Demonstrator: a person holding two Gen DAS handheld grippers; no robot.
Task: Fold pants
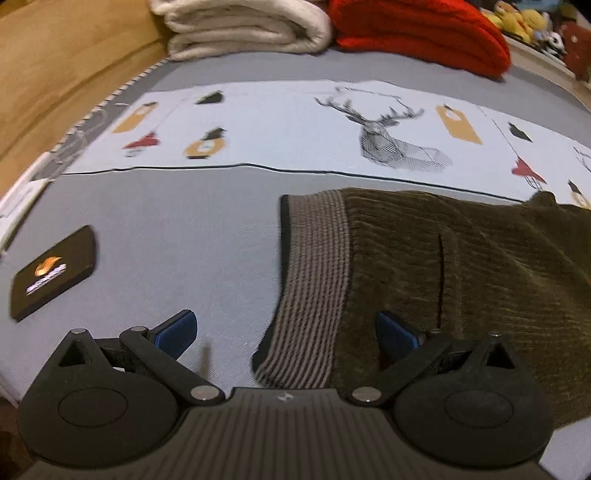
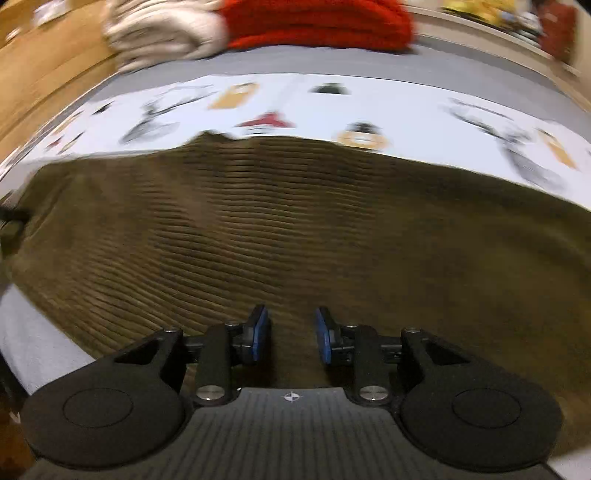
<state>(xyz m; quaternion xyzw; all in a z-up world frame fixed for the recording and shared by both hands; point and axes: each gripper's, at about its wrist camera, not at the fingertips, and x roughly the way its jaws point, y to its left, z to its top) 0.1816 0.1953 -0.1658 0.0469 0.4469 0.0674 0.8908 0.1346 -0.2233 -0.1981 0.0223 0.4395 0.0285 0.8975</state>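
Observation:
Olive-brown corduroy pants (image 1: 461, 266) lie flat on the grey bed, their striped ribbed waistband (image 1: 314, 280) at the left end. My left gripper (image 1: 286, 332) is wide open over the waistband's near corner, one blue pad over the sheet, the other over the corduroy. In the right wrist view the pants (image 2: 295, 229) fill the middle of the blurred frame. My right gripper (image 2: 291, 334) hovers over the near part of the cloth, its blue pads partly open with a gap between them, holding nothing.
A black card with an orange logo (image 1: 53, 273) lies on the grey sheet (image 1: 184, 229) to the left. A white printed cloth with a deer (image 1: 399, 136) lies behind the pants. Folded cream (image 1: 243, 26) and red (image 1: 417, 29) blankets sit at the back. A wooden floor (image 1: 55, 55) is left.

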